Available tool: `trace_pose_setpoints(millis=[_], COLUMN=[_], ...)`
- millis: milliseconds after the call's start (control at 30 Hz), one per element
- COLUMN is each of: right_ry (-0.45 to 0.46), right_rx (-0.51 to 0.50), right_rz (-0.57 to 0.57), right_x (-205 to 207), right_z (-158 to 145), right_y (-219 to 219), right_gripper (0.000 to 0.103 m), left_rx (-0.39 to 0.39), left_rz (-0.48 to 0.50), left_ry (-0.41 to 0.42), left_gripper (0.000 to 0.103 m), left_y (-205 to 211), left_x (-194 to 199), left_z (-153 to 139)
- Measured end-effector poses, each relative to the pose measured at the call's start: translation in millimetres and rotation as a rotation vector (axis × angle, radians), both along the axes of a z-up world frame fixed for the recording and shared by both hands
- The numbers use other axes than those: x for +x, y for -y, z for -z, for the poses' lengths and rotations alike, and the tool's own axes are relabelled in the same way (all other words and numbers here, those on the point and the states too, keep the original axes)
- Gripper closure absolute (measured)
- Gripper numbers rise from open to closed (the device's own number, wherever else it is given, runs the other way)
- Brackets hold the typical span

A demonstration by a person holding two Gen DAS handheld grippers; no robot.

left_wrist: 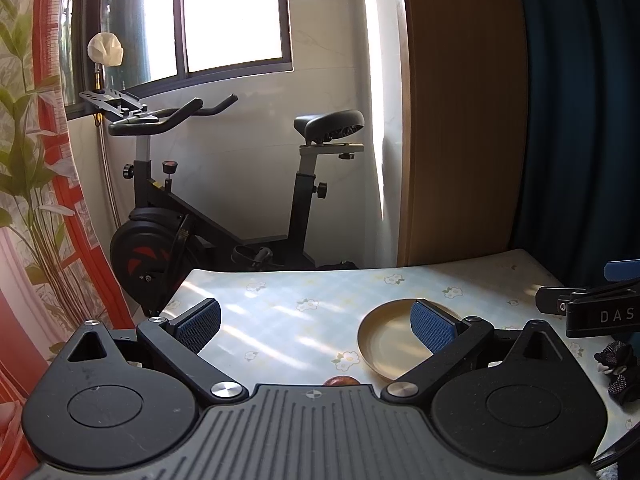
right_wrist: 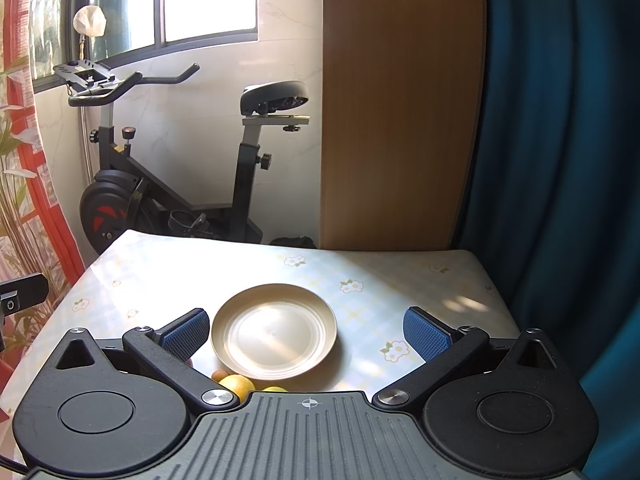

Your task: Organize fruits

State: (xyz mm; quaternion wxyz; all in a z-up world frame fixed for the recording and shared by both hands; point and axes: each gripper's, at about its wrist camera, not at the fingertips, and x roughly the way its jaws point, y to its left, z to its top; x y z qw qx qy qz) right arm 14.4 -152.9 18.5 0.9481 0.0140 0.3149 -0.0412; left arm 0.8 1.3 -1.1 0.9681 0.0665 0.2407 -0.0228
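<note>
Right wrist view gives the best look at things: the gold plate (right_wrist: 273,331) sits bare on the floral tablecloth (right_wrist: 400,276), pretty much centred between the fingers of the right gripper (right_wrist: 306,332). That gripper is spread wide with nothing in it, blue pads well apart. Just below the plate's near rim you can see a yellow-orange citrus fruit (right_wrist: 237,385), a smaller orange one (right_wrist: 220,375) touching it on the left, and a sliver of another yellow fruit (right_wrist: 274,389) peeking over the gripper body. All three are on the cloth, not on the plate.

Left wrist view doesn't show those at all. What it has instead is a reddish fruit (left_wrist: 341,381), mostly hidden behind the gripper body, lying on the cloth just beside the plate's (left_wrist: 390,344) near-left edge. Can't tell what kind of fruit it is. The left gripper (left_wrist: 316,326) is also wide open and holding nothing, and its right pad overlaps the plate in the picture. Off on the right edge you get part of the other gripper (left_wrist: 592,308) with lettering on it, plus a dark patterned bundle of cloth (left_wrist: 618,364) on the table.

Both views share the exercise bike (right_wrist: 176,152) under the window (right_wrist: 168,4), the wooden panel (right_wrist: 400,100) and the dark blue curtain (right_wrist: 560,140).
</note>
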Motion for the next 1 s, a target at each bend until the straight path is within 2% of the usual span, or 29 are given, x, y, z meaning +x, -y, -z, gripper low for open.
trace_pose_setpoints(millis=[767,867,1000], right_ry=[-0.001,0.035,0.107], right_rx=[-0.002,0.014,0.042], right_rz=[0.007,-0.001,0.001], right_x=[3.5,3.2,5.0], right_z=[-0.4,0.8,6.6], right_y=[1.3,5.9,19.0], right_gripper=[0.0,0.0,0.0], left_rx=[-0.013,-0.008,-0.042], left_rz=[-0.007,-0.021,-0.047], left_ry=[0.008,0.014,0.017], left_gripper=[0.001,0.001,0.001], left_y=[-0.4,-2.6,-15.5], left_x=[2.1,5.2,18.7], left_z=[1.5,2.2,4.9])
